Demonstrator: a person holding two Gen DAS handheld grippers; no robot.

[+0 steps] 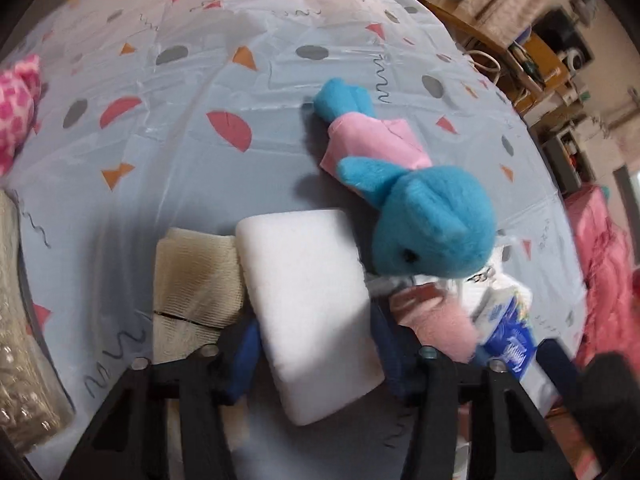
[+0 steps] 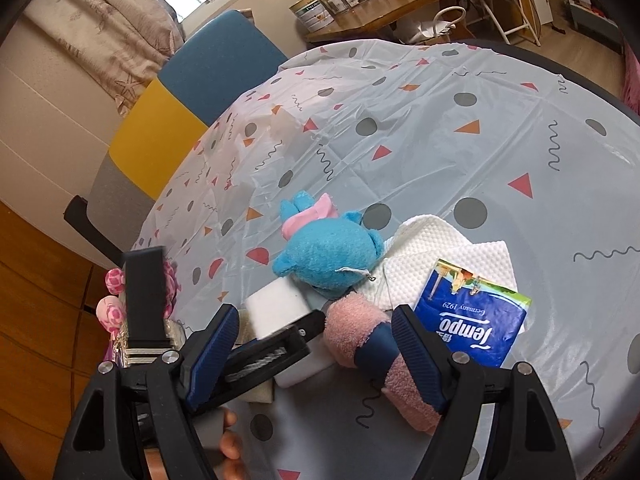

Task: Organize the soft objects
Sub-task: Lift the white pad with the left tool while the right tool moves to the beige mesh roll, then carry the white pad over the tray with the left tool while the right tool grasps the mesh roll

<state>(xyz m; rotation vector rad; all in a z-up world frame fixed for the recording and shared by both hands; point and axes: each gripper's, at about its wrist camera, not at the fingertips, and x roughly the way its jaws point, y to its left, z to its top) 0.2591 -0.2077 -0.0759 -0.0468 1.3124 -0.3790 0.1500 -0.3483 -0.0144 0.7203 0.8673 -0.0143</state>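
Note:
My left gripper (image 1: 314, 336) is shut on a white foam block (image 1: 312, 280), its blue fingers (image 1: 244, 356) against both long sides. The block rests low on the patterned tablecloth (image 1: 180, 140), next to a folded beige cloth (image 1: 196, 280). A blue plush toy in a pink shirt (image 1: 400, 184) lies just beyond, its head touching the block's far corner. In the right wrist view my right gripper (image 2: 315, 312) stands open over a rolled pink towel (image 2: 348, 320), which lies near its right finger. The foam block (image 2: 276, 304) and the left gripper's black arm (image 2: 276, 344) sit between the right gripper's fingers too.
A blue Tempo tissue pack (image 2: 472, 316) lies on a white paper towel (image 2: 432, 248) at the right. A pink checkered plush (image 1: 16, 108) and a beige textured bundle (image 1: 20, 340) sit at the table's left edge. A blue and yellow chair (image 2: 180, 92) stands behind the table.

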